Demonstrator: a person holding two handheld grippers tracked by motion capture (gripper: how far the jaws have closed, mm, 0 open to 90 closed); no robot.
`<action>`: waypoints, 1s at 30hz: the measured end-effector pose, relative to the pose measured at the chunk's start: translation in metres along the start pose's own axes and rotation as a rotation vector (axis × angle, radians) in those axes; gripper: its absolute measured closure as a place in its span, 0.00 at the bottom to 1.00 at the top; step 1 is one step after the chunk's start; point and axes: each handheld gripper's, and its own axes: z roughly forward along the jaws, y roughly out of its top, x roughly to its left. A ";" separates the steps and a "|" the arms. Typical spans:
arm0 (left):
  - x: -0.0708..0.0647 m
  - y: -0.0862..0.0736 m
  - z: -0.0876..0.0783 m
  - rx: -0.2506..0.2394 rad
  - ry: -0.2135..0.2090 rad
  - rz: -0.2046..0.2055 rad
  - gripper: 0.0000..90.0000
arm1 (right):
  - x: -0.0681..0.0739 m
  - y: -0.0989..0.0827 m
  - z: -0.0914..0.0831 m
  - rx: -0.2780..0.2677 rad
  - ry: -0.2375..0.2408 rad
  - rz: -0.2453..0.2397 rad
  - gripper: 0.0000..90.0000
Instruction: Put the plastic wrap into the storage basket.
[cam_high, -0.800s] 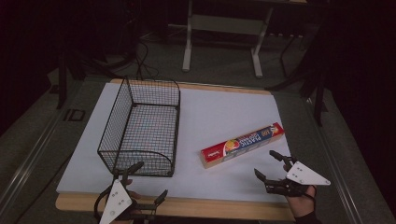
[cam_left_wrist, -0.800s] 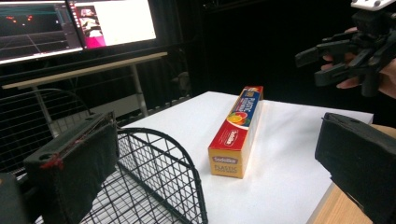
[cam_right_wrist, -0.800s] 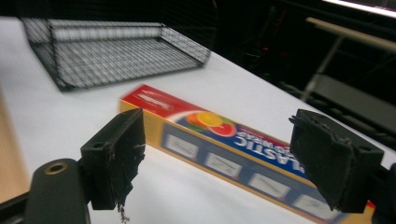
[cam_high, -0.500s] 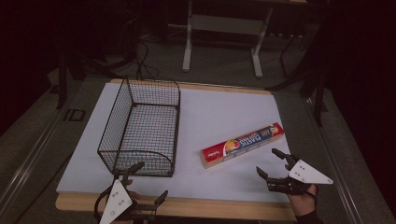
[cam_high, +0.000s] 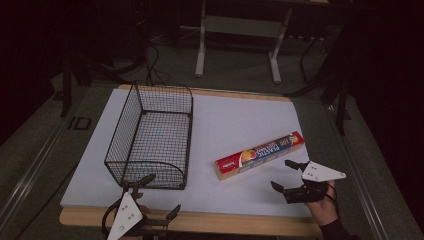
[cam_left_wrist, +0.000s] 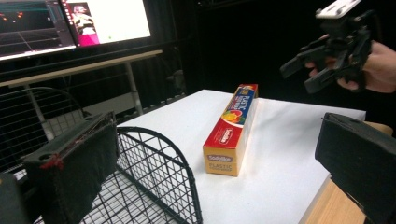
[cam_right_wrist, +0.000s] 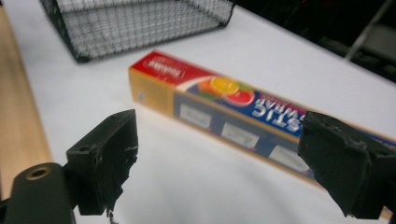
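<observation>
- Centrally, a white surface (cam_high: 240, 125) with a wooden front edge carries two things: a black wire basket (cam_high: 152, 137) on its left half and a long plastic wrap box (cam_high: 260, 155) on its right half.
- The basket stands upright, with its long side running away from the person and its near end close to the front edge of the surface.
- The box lies flat and at a slant, its red end nearest the basket and its far end pointing toward the right rear; it is near the basket but apart from it.
- The right claw (cam_high: 289, 176) hovers just in front of the box's right half, held by a hand (cam_high: 324, 200) that comes in from the bottom right; its jaws stand wide apart and grip nothing.
- From the right gripper view, the box (cam_right_wrist: 243, 116) lies across the gap between the two black jaws, beyond them and untouched, with the basket (cam_right_wrist: 135, 23) farther off.
- The left claw (cam_high: 161, 197) sits at the front edge of the surface, just before the basket's near end; its jaws are also spread wide and hold nothing.
- From the left gripper view, the curved near end of the basket (cam_left_wrist: 159, 182) rises between the jaws, the box (cam_left_wrist: 232, 128) lies beyond it, and the right claw (cam_left_wrist: 303, 77) hangs above the surface at upper right.
</observation>
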 end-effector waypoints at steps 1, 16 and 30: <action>0.000 0.000 0.000 -0.008 -0.010 -0.005 0.00 | -0.003 0.000 0.002 -0.012 0.000 -0.038 0.14; -0.003 0.000 0.001 0.008 -0.007 0.018 0.00 | -0.021 -0.002 0.029 0.210 0.096 -0.190 0.17; -0.005 0.000 0.002 0.011 -0.031 0.018 0.00 | -0.047 0.028 0.058 0.424 0.149 -0.199 0.17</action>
